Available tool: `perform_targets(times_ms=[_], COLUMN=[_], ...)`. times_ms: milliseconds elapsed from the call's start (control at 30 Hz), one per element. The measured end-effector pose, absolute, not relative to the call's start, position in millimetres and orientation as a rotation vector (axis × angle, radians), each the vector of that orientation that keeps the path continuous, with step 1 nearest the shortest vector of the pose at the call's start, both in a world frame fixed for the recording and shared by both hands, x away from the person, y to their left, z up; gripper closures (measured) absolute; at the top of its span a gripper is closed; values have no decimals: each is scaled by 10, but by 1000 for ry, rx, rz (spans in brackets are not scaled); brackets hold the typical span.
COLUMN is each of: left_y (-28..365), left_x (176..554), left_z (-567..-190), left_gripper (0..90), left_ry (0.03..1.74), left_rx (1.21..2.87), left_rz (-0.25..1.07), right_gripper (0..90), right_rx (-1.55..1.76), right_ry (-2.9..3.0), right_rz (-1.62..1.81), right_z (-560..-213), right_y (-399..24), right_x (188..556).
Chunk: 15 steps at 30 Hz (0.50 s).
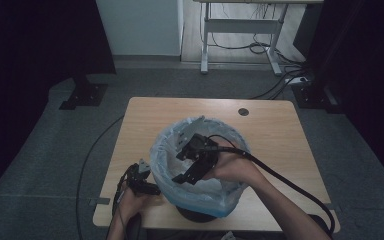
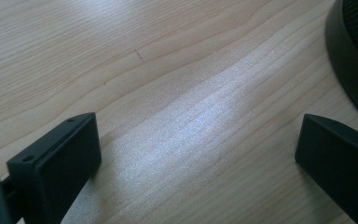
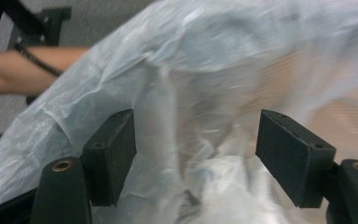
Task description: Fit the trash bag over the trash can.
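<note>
A dark bin (image 1: 200, 212) stands near the front edge of the wooden worktop (image 1: 270, 125), lined with a pale blue translucent plastic bag (image 1: 205, 195) whose crumpled rim is folded out over the top. The person's right hand (image 1: 235, 167) reaches over the bin's mouth from the near side, holding the right gripper (image 1: 187, 165) down inside the liner, its cable trailing back along the forearm. In the right gripper view the right gripper's (image 3: 196, 154) two black jaws stand spread wide apart with nothing pinched between them; wrinkled bag film (image 3: 205, 93) lies just past them, partly blurred.

The left hand (image 1: 130, 200) sits at the bin's left, close to the worktop's front edge, holding the left gripper (image 1: 147, 182) low beside the bag. In the left gripper view the left gripper's (image 2: 198, 154) jaws are likewise spread, with bare wood grain (image 2: 168, 70) between them, and the bin's dark curved base (image 2: 349, 70) sits at the right edge, near the right-hand jaw but apart from it.

Behind the worktop lies grey carpet (image 1: 70, 140), with a white desk frame (image 1: 240, 30) and loose cables (image 1: 280, 85) farther back.
</note>
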<state>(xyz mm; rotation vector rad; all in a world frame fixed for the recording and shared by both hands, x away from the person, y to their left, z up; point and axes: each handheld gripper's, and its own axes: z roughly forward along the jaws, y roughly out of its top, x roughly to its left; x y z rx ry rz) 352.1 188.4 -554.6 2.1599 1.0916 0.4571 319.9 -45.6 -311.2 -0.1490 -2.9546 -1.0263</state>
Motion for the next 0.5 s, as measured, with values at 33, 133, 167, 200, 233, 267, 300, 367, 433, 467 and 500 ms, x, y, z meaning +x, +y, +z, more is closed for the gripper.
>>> perform_targets(times_ms=[33,133,167,200,233,267,300,367,433,467,500], left_y=[1884,1884,1884,1884,1884,1884,1885,1884,1884,1884,1884], left_x=[3521,3521,3521,3521,3521,3521,3521,3521,3521,3521,3521], left_z=[-5546,-5546,-5546,-5546,-5546,-5546,-5546,-5546,-5546,-5546,-5546], left_gripper=[0,0,0,0,0,0,0,0,0,0,0], left_ry=[1092,1092,1092,1092,1092,1092,1091,1092,1092,1092,1092], left_rx=[2160,2159,2160,2160,2159,2159,2160,2160,2159,2159,2160], left_rz=[457,457,457,457,457,457,457,457,457,457,457], right_gripper=[291,284,284,282,276,275,275,274,269,265,257], right_rx=[-142,-170,-174,-177,-173,-167,-154,-139,-155,-156,-160], right_ry=[-2961,-2993,-2993,-3002,-3019,-3027,-3031,-3045,-3037,-3026,-3019], right_rz=[-1000,-909,-873,-835,-791,-750,-714,-708,-770,-815,-862], right_z=[-3154,-3283,-3326,-3375,-3424,-3465,-3493,-3490,-3420,-3367,-3308], right_y=[-424,-359,-344,-326,-309,-295,-285,-285,-315,-342,-374], right_x=[3188,3201,3215,3222,3224,3224,3224,3221,3231,3242,3255])
